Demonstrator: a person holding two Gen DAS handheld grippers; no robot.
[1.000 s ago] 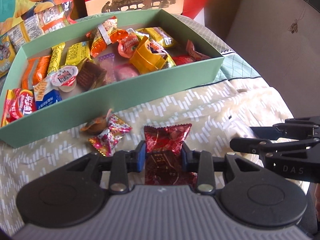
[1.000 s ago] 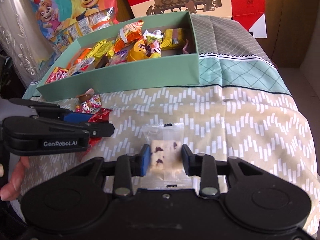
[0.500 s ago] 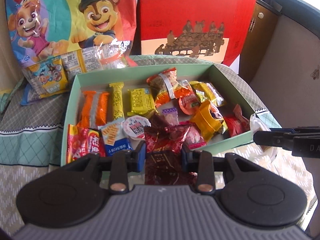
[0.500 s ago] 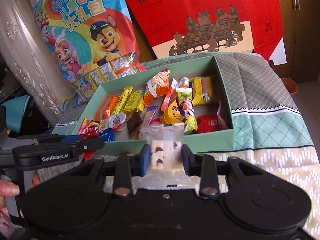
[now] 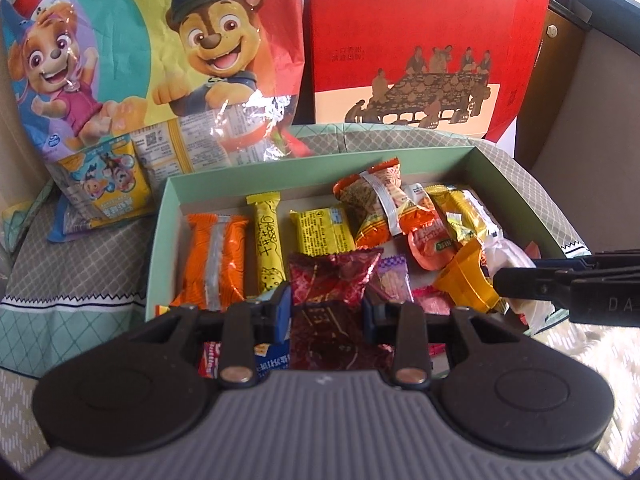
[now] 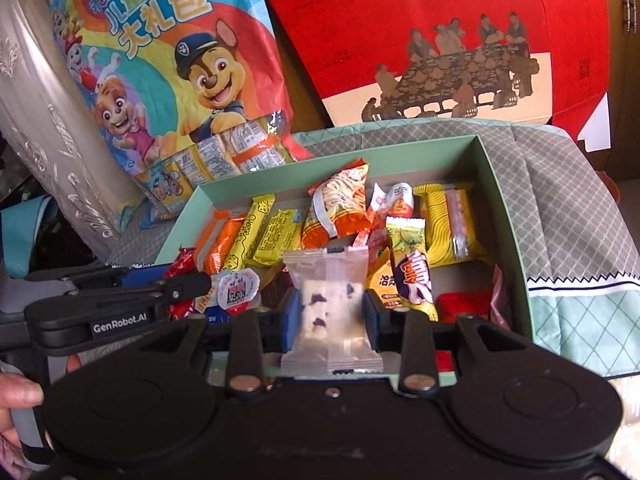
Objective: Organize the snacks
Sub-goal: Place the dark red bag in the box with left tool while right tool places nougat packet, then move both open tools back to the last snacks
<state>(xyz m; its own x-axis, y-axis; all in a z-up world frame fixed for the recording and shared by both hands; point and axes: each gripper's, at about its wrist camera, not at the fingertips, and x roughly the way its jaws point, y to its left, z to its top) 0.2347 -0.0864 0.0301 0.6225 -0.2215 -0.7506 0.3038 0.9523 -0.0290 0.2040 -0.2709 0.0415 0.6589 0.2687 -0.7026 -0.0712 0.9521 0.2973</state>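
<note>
The left gripper [image 5: 326, 310] pinches a dark red foil candy packet [image 5: 334, 280] between narrow jaws; the right gripper [image 6: 330, 316] clamps a clear packet of white nougat [image 6: 328, 304] the same way. Both hang above the near edge of the green box [image 5: 160, 216], which is crowded with snacks. To release well, I would carry each packet past the near wall, lower it over a bare patch such as the gap near the red packet [image 6: 464, 304] at right, then open the jaws fully.
</note>
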